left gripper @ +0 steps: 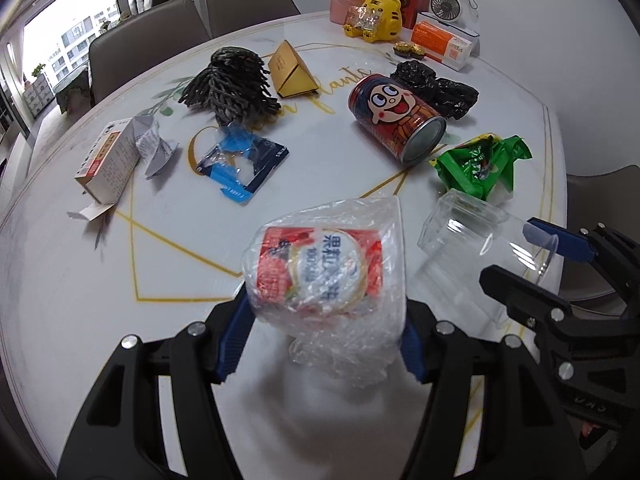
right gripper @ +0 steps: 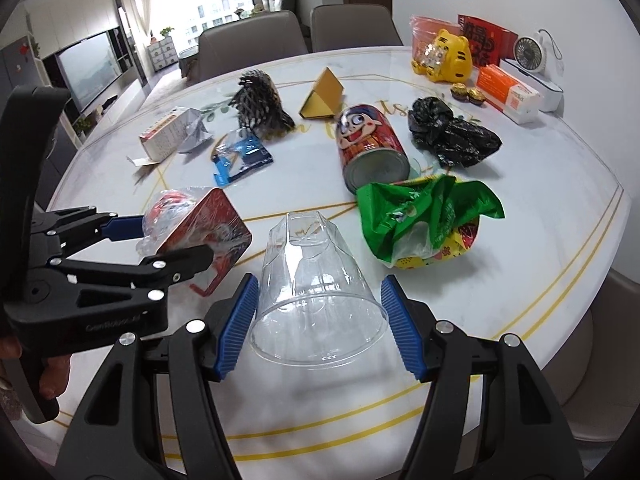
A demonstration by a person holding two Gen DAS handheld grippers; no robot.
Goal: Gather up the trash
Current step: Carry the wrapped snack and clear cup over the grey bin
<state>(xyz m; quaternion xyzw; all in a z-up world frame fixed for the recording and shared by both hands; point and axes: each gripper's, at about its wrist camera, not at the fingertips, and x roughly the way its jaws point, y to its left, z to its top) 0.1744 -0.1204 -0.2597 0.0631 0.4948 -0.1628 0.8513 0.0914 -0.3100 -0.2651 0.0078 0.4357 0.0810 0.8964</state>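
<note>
Holding one piece of litter each above a round white table, two hand-held grippers work side by side. The left gripper is clamped on a plastic-wrapped red carton, its blue pads pressed into the crinkled film on either side. The right gripper has a clear plastic cup between its pads, mouth toward the camera and base pointing away, so the cup's long axis runs along the fingers; the left pad touches the wall, while contact on the right is hard to confirm.

Next in line appears to be the green wrapper, lying just beyond and right of the cup, nearer the right gripper than the left. The red can lies on its side behind it, long axis running near to far. No bin is in view, so where both loads go cannot be told.
</note>
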